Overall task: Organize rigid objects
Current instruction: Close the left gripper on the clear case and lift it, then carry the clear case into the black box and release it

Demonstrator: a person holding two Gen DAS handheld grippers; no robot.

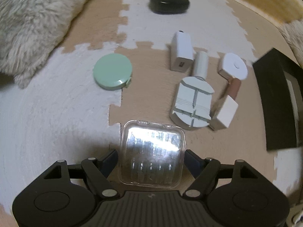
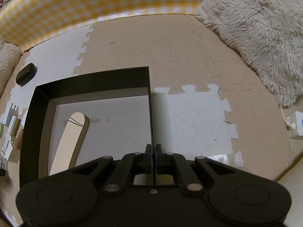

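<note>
A clear plastic case (image 1: 152, 155) lies flat between the fingers of my left gripper (image 1: 151, 150). The jaws stand open close beside its two sides, with a thin gap on the left. Beyond it on the mat are a pale blue tool (image 1: 193, 104), a white cube (image 1: 225, 113), a white charger (image 1: 181, 54), a white tube (image 1: 201, 63), a green disc (image 1: 112, 71) and a black oval case (image 1: 169, 3). My right gripper (image 2: 153, 147) is shut on the right wall of the black box (image 2: 90, 79). A wooden slat (image 2: 72, 140) lies inside the box.
The floor is a beige and white puzzle mat (image 2: 189, 56). A fluffy cushion (image 1: 34, 24) lies at the left in the left wrist view and another cushion (image 2: 255, 37) at the right in the right wrist view. A yellow checked wall (image 2: 94, 5) closes the far side. A white power strip (image 2: 295, 124) sits at the right edge.
</note>
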